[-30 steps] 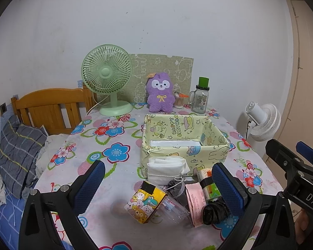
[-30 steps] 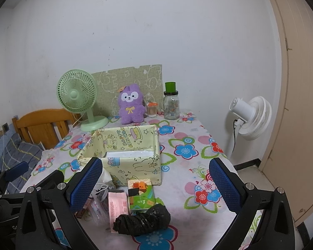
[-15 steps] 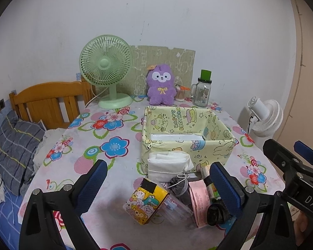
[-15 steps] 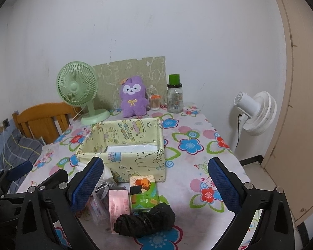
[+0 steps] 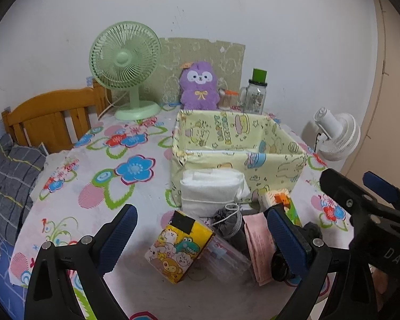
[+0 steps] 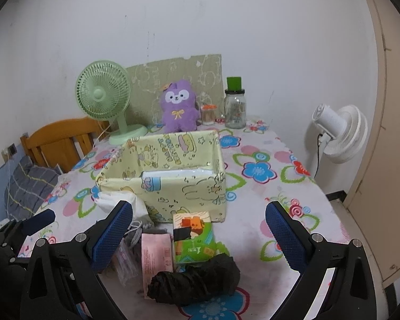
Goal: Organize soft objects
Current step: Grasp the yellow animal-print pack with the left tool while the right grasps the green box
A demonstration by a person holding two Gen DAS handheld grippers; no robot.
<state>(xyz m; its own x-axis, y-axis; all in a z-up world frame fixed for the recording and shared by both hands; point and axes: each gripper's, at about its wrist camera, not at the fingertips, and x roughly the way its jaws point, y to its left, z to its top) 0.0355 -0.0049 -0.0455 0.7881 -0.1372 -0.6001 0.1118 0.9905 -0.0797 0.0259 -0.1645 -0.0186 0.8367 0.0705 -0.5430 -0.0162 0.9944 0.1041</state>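
Both grippers hovering over the near edge of the flower-print tabletop (image 6: 269, 160), nothing in either one. Left gripper (image 5: 200, 236) sitting with jaws spread wide, just air between the blue pads, with the yellow cartoon-animal tissue pack (image 5: 179, 248) showing in the gap below. Right gripper (image 6: 198, 236) likewise gaping wide and holding nothing, hanging above the green-and-orange tissue pack (image 6: 193, 237) and the crumpled black plastic bag (image 6: 194, 280).

Soft stuff all bunching up at the near edge of the tabletop, right in front of the pale yellow cartoon-print fabric box (image 5: 238, 146). Folded white cloth bundle (image 5: 213, 192) leaning against the box's front wall, toward its left corner. Small grey drawstring pouch (image 5: 228, 222) lying just in front of that bundle, cord trailing over it. Pink paper-wrapped packet (image 6: 156, 256) lying flat between the pouch and the green-and-orange pack, with a clear plastic packet (image 5: 226, 258) touching its left side. Black bag sitting nearest the edge, touching the pink packet's near end.

Box sitting around mid-tabletop, something white and flat lying inside, hard to tell what exactly.

Along the far edge: mint green desk fan (image 6: 104, 101), purple plush toy (image 6: 177, 106) and a glass jar with a green lid (image 6: 234, 104), all standing upright.
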